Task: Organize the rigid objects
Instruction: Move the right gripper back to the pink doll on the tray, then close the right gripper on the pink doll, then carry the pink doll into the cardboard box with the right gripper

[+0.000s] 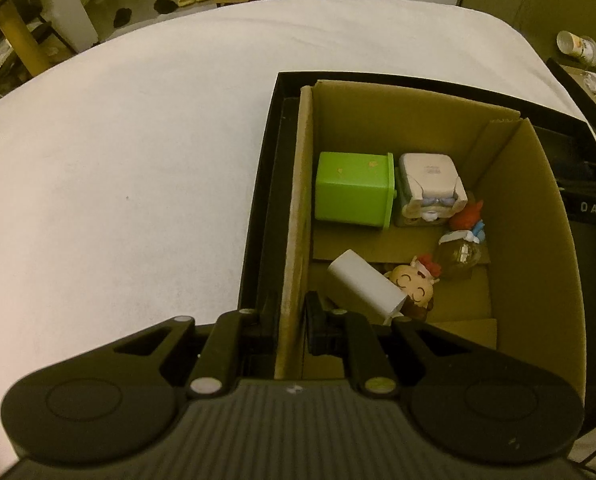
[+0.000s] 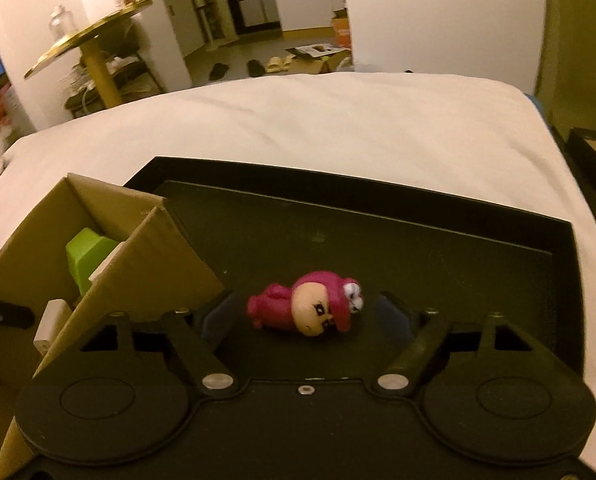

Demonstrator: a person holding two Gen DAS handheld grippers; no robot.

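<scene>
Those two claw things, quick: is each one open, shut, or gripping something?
Left gripper: shut on the cardboard box wall.
Right gripper: open, with the pink figurine lying between its fingers, not gripped.

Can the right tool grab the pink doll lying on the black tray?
Probably yes. The right tool is open, its fingers either side of the pink doll on the black tray, with nothing between them.

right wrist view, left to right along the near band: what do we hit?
cardboard box with the green block inside → right gripper's left finger → pink figurine lying on its side on the black tray → right finger → white sheet.
</scene>
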